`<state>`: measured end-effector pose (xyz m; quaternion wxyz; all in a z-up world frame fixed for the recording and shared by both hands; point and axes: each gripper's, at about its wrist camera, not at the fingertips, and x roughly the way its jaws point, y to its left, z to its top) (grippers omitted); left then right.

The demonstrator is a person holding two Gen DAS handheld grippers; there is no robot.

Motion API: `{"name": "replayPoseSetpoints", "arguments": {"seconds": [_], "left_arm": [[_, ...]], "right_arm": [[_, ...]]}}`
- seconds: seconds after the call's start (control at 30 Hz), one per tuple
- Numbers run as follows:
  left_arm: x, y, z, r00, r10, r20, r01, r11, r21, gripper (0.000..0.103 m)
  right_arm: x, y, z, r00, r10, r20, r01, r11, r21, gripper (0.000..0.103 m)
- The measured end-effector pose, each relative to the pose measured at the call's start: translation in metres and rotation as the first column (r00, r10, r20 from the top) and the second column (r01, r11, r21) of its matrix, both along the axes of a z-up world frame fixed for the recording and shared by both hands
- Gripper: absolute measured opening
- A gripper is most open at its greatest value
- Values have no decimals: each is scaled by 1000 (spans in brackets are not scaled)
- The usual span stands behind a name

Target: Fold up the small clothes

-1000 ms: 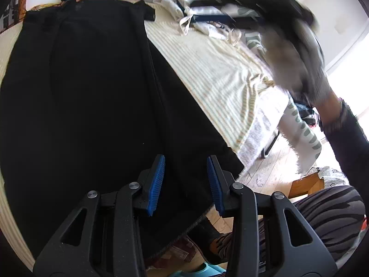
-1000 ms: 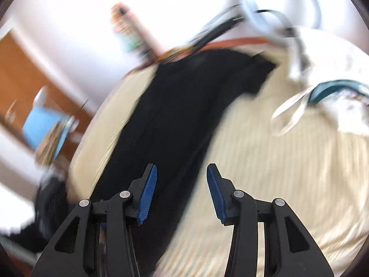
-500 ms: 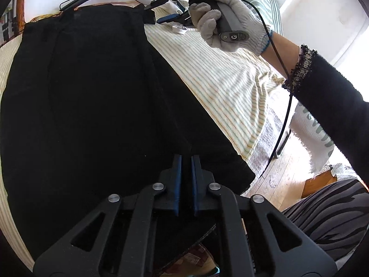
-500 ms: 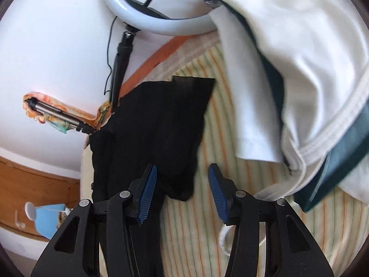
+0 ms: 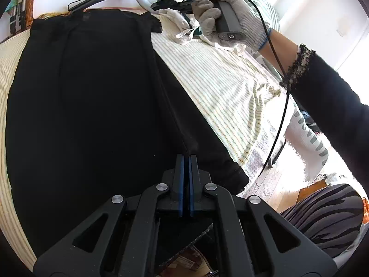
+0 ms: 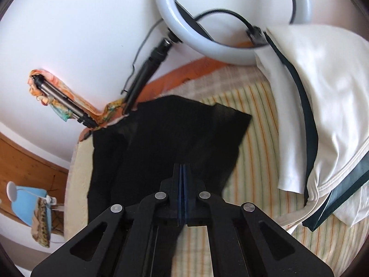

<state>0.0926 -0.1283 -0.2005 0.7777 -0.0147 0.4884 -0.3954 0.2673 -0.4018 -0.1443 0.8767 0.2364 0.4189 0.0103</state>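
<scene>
The black garment (image 5: pixel 92 106) is lying spread flat on the striped bed sheet (image 5: pixel 221 85), filling the left and centre of the left wrist view and reaching toward the wall at the top; in the right wrist view its far end (image 6: pixel 175 138) is showing in the middle of the frame. Whether it is a skirt or trousers is hard to tell; long lengthwise seams or pleats are running down it. The left gripper (image 5: pixel 186 161) is sitting with its blue-padded fingers pressed nearly together at the lower centre of its frame, apparently pinching the cloth near the right-hand hem corner, while the right gripper (image 6: pixel 183 173) is likewise closing its fingers tight on the dark fabric near its far right edge. The person's gloved right hand (image 5: pixel 230 16) is gripping that tool's handle at the upper right. The cloth is looking thin, matte and limp, so it will probably be sagging and draping rather than holding shape; taking hold at corners and seam lines should be keeping the edge straight while folding. A glossy white ring light (image 6: pixel 230 20) is leaning against the wall at the top, and a soft white garment with dark green trim (image 6: pixel 322 106) is lying crumpled at the right.
</scene>
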Motion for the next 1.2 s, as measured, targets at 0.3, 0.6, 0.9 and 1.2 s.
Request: {"name": "replayPoseSetpoints", "arguments": {"seconds": [0.3,0.6,0.9,1.2], "left_arm": [[2,-5,-4,1000,-28,-8,28,1000,-10,1],[4,-4,-6,999,-31,-12,30,999,-29,1],[2,20,-1,1000,14,-22,-16,995,-93,1],[-6,39,-5,999,19,-37,-22,996,-82,1]], "right_arm": [[-26,-20,-37,975,-159,-157,174,981,85,36],[-16,-15,-41,979,-162,-126,178,976,129,2],[10,58,10,1000,0,-10,-1,994,-108,2],[43,166,-2,975,206,-82,-221,900,-376,2]]}}
